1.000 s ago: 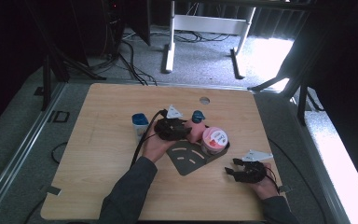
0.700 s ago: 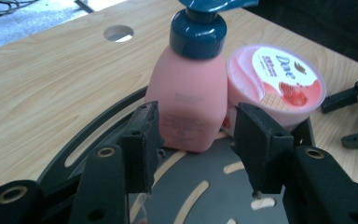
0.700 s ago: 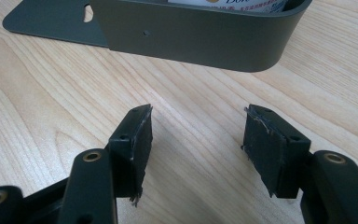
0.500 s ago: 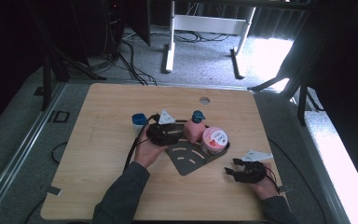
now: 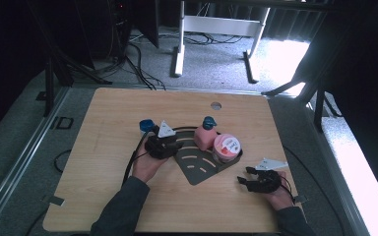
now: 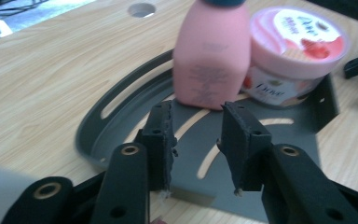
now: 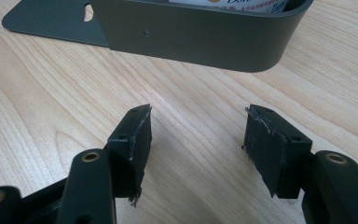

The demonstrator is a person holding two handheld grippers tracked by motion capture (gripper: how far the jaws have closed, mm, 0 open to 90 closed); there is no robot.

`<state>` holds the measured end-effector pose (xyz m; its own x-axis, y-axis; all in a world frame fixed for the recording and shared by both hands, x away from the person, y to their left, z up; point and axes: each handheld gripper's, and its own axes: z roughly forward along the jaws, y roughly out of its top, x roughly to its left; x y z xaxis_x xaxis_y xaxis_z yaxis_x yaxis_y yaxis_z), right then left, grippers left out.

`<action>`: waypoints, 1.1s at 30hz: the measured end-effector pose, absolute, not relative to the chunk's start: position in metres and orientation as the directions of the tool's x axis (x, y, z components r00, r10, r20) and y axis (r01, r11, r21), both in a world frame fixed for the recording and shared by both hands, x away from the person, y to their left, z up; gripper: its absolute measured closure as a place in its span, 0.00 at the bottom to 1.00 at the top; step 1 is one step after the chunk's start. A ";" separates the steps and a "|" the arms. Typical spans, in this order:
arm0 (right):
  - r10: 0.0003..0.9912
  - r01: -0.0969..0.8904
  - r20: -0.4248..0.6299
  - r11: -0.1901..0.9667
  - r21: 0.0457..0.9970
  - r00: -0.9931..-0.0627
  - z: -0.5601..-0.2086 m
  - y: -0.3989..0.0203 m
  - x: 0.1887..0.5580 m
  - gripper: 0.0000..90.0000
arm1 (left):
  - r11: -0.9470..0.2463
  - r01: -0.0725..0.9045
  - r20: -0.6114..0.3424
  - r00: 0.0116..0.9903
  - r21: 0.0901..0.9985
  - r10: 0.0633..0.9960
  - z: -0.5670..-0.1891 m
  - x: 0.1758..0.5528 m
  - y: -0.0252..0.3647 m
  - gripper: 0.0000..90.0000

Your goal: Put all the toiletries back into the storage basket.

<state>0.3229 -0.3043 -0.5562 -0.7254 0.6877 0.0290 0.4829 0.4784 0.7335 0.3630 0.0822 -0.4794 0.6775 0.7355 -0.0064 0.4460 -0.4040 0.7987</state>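
Note:
A pink bottle with a blue cap stands on a dark grey fan-shaped rack, beside a pink-lidded jar. My left gripper is at the rack's left edge, pointing at the bottle and a short way from it. In the left gripper view its jaws hover over the rack's slotted plate. They have just been closing, stand partly open, and have nothing between them. The bottle and jar stand just beyond. My right gripper rests open on the table below the jar, empty, facing the rack's wall.
A small blue object sits on the table just behind the left gripper. A round hole is in the tabletop near its far edge. Bare wood lies at the left and along the front. Cables and desk legs are on the floor beyond.
The left gripper has drawn back leftward and toward the person, away from the pink bottle, and its jaws have narrowed. The right gripper has stayed put.

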 end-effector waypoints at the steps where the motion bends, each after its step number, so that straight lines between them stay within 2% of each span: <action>1: 0.688 0.483 0.028 0.479 0.733 -0.725 -0.556 -0.304 0.323 0.45 | -0.404 0.445 0.000 0.673 0.799 0.740 -0.480 0.362 0.084 0.74; 18: 0.687 0.481 0.025 0.481 0.732 -0.726 -0.556 -0.304 0.322 0.45 | -0.403 0.503 0.026 0.601 0.765 0.799 -0.495 0.357 0.119 0.91; 33: 0.686 0.481 0.027 0.481 0.733 -0.727 -0.556 -0.304 0.323 0.45 | -0.410 0.530 0.055 0.562 0.742 0.825 -0.502 0.367 0.124 0.92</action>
<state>0.3225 -0.3041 -0.5564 -0.7271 0.6860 0.0271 0.4812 0.4810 0.7329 0.3672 0.1240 -0.5019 0.5619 0.8254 0.0552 0.5300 -0.4104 0.7421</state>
